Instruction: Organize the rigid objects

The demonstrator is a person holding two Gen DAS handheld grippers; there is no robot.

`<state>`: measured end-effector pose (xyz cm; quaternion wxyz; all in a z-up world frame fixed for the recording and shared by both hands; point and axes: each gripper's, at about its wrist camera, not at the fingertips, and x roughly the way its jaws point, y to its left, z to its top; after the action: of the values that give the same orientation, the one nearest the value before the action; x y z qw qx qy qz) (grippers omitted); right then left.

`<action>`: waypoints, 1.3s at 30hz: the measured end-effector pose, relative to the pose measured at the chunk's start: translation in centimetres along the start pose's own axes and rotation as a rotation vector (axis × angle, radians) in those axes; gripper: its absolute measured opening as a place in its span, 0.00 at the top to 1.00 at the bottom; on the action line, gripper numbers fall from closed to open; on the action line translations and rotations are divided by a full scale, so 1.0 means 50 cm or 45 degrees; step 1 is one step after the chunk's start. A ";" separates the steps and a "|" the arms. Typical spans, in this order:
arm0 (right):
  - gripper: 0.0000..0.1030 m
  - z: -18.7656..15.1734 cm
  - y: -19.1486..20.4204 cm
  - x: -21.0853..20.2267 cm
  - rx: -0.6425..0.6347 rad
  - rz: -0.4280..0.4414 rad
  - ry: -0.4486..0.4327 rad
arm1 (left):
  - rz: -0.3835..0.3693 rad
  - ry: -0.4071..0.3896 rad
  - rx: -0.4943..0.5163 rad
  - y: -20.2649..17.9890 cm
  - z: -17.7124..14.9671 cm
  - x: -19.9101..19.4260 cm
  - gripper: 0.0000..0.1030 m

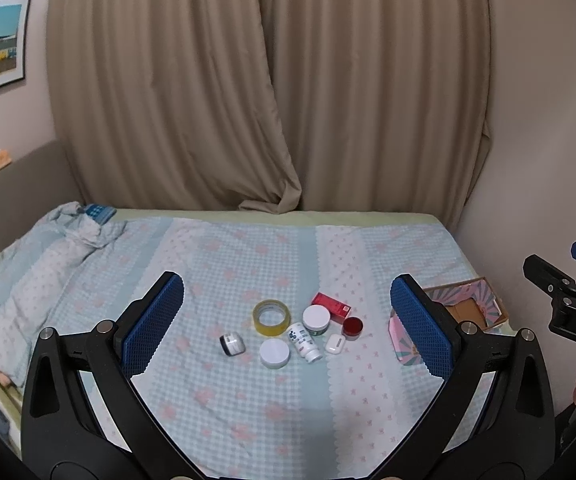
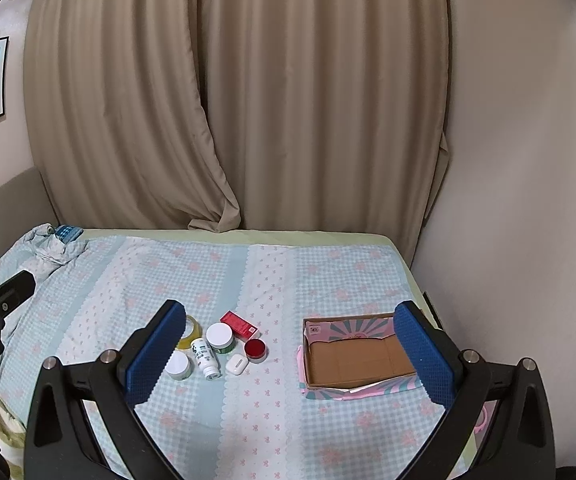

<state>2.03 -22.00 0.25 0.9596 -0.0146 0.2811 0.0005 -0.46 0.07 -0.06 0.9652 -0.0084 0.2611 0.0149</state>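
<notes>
A cluster of small items lies on the bed: a yellow tape roll point(image 1: 271, 317), a red box point(image 1: 331, 305), a white-lidded green jar point(image 1: 316, 319), a red-lidded jar point(image 1: 352, 327), a white earbud case point(image 1: 335, 343), a lying white bottle point(image 1: 305, 342), a white round jar point(image 1: 274, 353) and a small black-and-white jar point(image 1: 232, 344). An open pink cardboard box point(image 2: 358, 356) lies empty to their right. My left gripper point(image 1: 287, 322) is open above the cluster. My right gripper point(image 2: 288, 350) is open, between the cluster and the box.
The bed has a light blue checked floral cover point(image 2: 272, 412). A crumpled blanket point(image 1: 60, 240) lies at the far left. Beige curtains point(image 1: 268, 88) hang behind the bed and a wall point(image 2: 520, 200) runs along its right edge.
</notes>
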 end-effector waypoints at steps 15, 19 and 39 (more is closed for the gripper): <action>0.00 0.004 -0.009 0.010 0.020 0.019 -0.013 | 0.003 -0.017 0.005 -0.001 -0.004 0.000 0.00; 0.00 0.001 -0.011 0.011 0.019 0.019 -0.018 | -0.012 -0.016 0.005 0.001 0.001 0.001 0.00; 0.00 -0.010 -0.013 0.013 0.030 0.002 -0.039 | -0.046 -0.022 -0.015 0.005 -0.002 0.002 0.00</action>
<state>2.31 -22.67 -0.53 0.9638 -0.0031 0.2665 -0.0017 -0.41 0.31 -0.20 0.9674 -0.0188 0.2526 -0.0010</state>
